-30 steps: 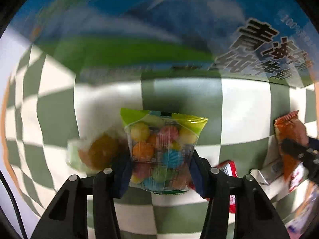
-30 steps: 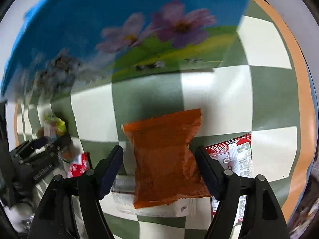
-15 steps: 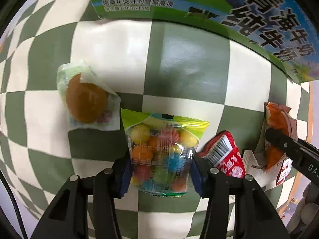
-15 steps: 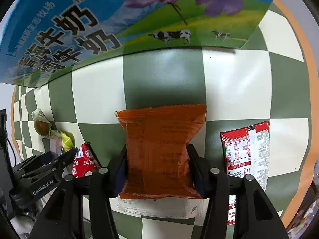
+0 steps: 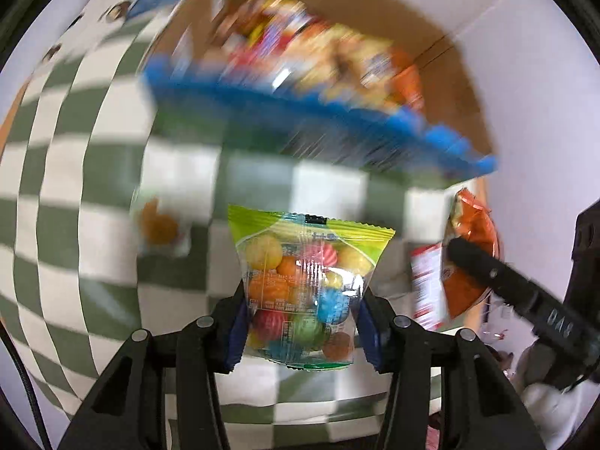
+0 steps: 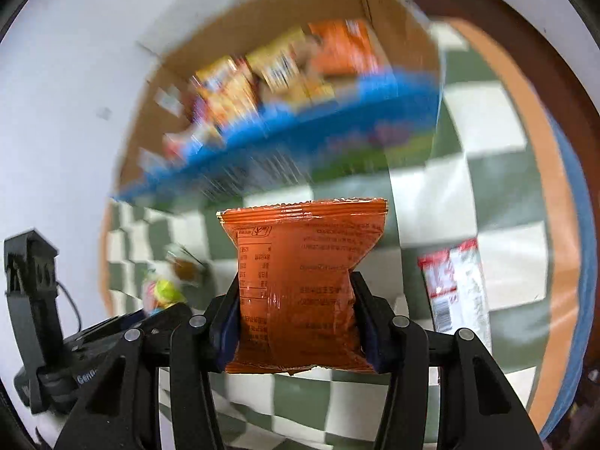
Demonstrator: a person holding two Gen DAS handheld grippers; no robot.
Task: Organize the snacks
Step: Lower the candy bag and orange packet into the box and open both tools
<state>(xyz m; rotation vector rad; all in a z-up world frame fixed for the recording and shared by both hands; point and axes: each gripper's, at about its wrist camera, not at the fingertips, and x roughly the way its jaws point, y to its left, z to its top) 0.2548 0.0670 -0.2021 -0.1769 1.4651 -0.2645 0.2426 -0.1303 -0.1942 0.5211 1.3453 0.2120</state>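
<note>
You had both tongs pinching packets, the left tongs [image 5: 300, 322] on the candy bag [image 5: 303, 285] and the right tongs [image 6: 296, 322] on the orange packet [image 6: 300, 285], clear of the table [image 6: 487, 120] for carrying to the box [image 6: 277, 75].

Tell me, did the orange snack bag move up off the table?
Yes. The orange bag, pinched in the right gripper, rose off the checkered cloth toward the box.

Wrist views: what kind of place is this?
Probably a home table used for sorting snacks: a green-and-white checkered tablecloth, a cardboard box full of snack packets, and a plain white wall behind.
</note>
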